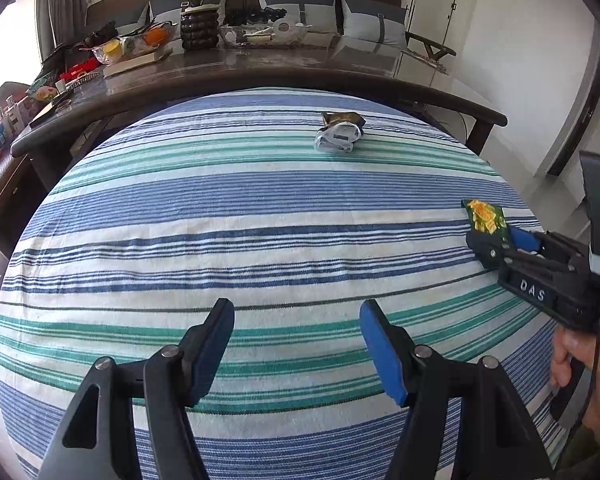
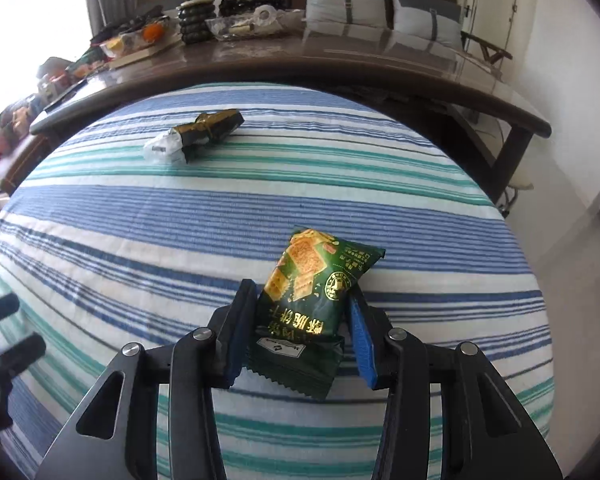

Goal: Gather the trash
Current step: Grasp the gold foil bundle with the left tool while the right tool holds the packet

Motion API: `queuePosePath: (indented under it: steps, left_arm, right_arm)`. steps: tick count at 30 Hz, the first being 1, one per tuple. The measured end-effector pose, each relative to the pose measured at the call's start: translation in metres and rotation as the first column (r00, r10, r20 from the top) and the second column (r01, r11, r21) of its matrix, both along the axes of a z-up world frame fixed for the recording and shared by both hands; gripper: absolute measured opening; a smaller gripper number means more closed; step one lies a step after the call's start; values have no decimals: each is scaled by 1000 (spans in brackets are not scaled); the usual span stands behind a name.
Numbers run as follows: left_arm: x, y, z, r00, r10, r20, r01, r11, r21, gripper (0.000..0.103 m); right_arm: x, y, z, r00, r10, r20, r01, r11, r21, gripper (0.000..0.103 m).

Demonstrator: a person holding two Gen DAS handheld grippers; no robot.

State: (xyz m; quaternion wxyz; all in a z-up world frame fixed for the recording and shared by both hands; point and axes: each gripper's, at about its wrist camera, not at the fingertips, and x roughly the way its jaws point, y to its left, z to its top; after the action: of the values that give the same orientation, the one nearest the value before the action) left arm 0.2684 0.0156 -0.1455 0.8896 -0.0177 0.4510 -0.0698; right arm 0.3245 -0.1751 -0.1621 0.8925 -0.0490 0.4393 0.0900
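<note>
A green cracker packet [image 2: 310, 300] lies on the striped cloth [image 2: 140, 240], between the fingers of my right gripper [image 2: 300, 312], which press its sides. The same packet [image 1: 485, 216] shows at the right of the left wrist view, at the tip of the right gripper [image 1: 500, 240]. A crumpled white and dark wrapper [image 1: 340, 130] lies at the far side of the cloth; it also shows in the right wrist view [image 2: 192, 136]. My left gripper [image 1: 296, 320] is open and empty above the near part of the cloth.
A dark glossy table [image 1: 260, 68] runs behind the striped cloth [image 1: 220, 220], with a potted plant [image 1: 198, 20], fruit bowls [image 1: 132, 44] and clutter on it. A sofa with grey cushions [image 1: 372, 20] stands behind. White floor [image 2: 580, 260] lies to the right.
</note>
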Motion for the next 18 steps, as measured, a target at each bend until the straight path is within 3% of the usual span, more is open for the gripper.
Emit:
queuePosePath:
  steps: [5, 9, 13, 18]
  left_arm:
    - [92, -17, 19, 995, -90, 44, 93, 993, -78, 77]
    - [159, -30, 7, 991, -134, -18, 133, 989, -58, 77]
    - [192, -43, -9, 984, -164, -63, 158, 984, -88, 77]
    - [198, -65, -26, 981, -188, -48, 189, 981, 38, 74]
  right_arm:
    - [-32, -16, 0, 1000, 27, 0, -27, 999, 31, 46]
    - [-26, -16, -1, 1000, 16, -6, -16, 998, 63, 46]
    - [-28, -17, -2, 1000, 16, -5, -16, 998, 55, 46]
    - [-30, -17, -2, 1000, 17, -4, -17, 999, 44, 47]
